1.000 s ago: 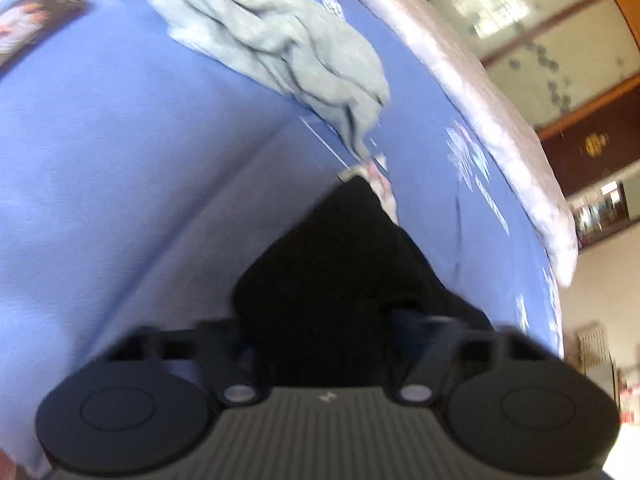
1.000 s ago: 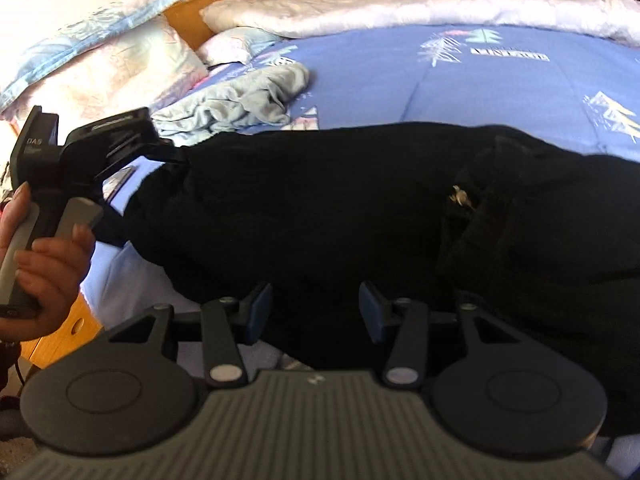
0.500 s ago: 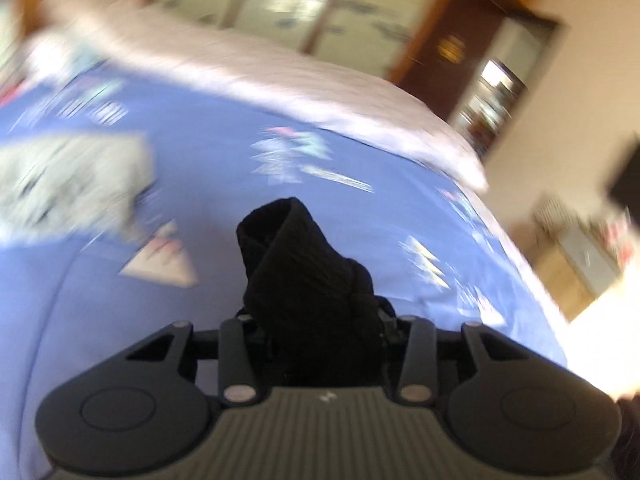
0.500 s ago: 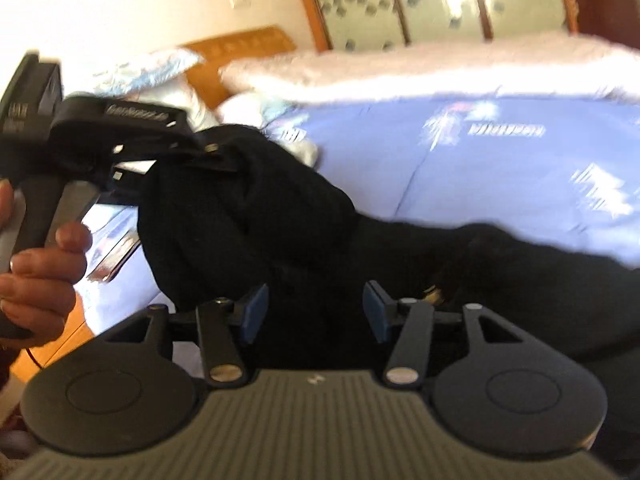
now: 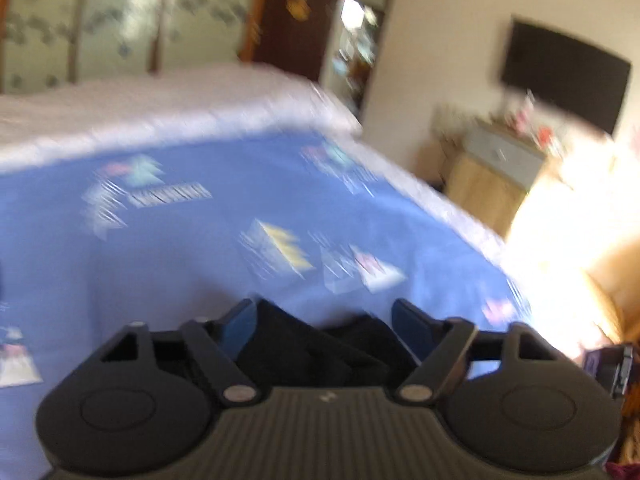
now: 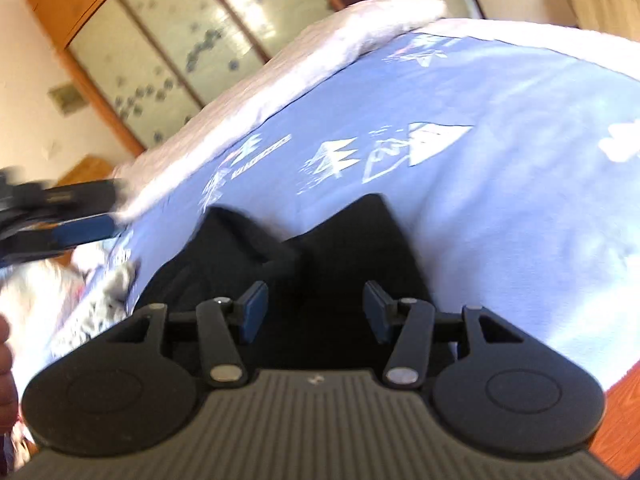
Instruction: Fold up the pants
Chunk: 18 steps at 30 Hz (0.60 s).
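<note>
The black pants (image 5: 296, 356) lie bunched between my left gripper's (image 5: 324, 316) fingers, over the blue bed sheet (image 5: 200, 240). Its jaws are opening: they stand wide and the right pad is off the cloth. The picture is blurred by motion. In the right wrist view the black pants (image 6: 344, 248) lie in two humps on the sheet (image 6: 500, 160), running under and between my right gripper's (image 6: 316, 308) fingers. Both blue pad faces show bare, so it is open. My left gripper (image 6: 114, 210) shows blurred at the left edge.
A white quilt (image 6: 320, 52) runs along the bed's far side. A grey garment (image 6: 112, 292) lies crumpled at the left. A wooden cabinet (image 5: 492, 184) and a dark wall screen (image 5: 560, 76) stand beyond the bed's foot. A hand (image 6: 4, 352) shows at the left edge.
My left gripper swung up and to the right with the pants' end, and its jaws spread from a tight grip to wide. My right gripper swung across the bed and rolled.
</note>
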Each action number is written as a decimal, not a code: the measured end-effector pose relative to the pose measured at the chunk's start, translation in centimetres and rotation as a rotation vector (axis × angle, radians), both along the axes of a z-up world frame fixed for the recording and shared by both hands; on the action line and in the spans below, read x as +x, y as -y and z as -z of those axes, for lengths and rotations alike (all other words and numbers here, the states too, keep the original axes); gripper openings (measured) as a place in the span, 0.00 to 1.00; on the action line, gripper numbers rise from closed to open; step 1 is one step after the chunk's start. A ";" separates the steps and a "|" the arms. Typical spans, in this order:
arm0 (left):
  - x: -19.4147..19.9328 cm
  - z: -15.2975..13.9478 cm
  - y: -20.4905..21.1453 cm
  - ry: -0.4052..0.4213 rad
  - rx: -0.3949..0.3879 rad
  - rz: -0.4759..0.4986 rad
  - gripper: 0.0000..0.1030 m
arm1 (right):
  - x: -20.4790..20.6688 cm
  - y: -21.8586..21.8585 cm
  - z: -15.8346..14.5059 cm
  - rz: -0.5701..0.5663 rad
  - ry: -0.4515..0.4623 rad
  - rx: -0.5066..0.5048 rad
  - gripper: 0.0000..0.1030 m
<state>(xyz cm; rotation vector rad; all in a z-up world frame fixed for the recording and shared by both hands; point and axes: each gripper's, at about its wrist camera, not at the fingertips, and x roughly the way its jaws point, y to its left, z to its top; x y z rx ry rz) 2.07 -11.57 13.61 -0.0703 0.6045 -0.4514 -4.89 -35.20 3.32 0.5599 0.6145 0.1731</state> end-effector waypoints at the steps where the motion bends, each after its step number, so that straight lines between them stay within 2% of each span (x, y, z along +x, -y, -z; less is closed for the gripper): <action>1: -0.2 -0.1 -1.8 0.005 -0.006 -0.045 0.78 | -0.1 0.3 -0.1 0.010 0.013 0.010 0.54; 3: -0.4 0.4 -4.9 -0.017 -0.004 -0.130 0.77 | -0.2 0.4 -0.4 0.017 0.036 0.039 0.55; 6: -0.9 2.9 -9.3 -0.103 -0.027 -0.228 0.76 | 0.2 -0.4 -1.2 -0.020 0.067 0.063 0.55; 11: -2.1 8.6 -11.8 -0.260 -0.078 -0.262 0.77 | 1.8 -3.7 -3.1 -0.166 0.099 0.034 0.55; 13: -2.3 10.6 -11.5 -0.317 -0.082 -0.245 0.77 | 2.8 -5.7 -2.9 -0.225 0.043 -0.008 0.56; 15: -2.4 12.1 -10.9 -0.360 -0.063 -0.230 0.77 | 4.6 -7.8 -1.5 -0.211 -0.079 -0.103 0.57; 16: -2.5 12.7 -10.6 -0.375 -0.056 -0.220 0.77 | 5.5 -8.3 -0.5 -0.198 -0.131 -0.108 0.58; 18: -2.5 13.3 -10.0 -0.394 -0.050 -0.208 0.77 | 6.4 -8.3 0.9 -0.181 -0.174 -0.018 0.54</action>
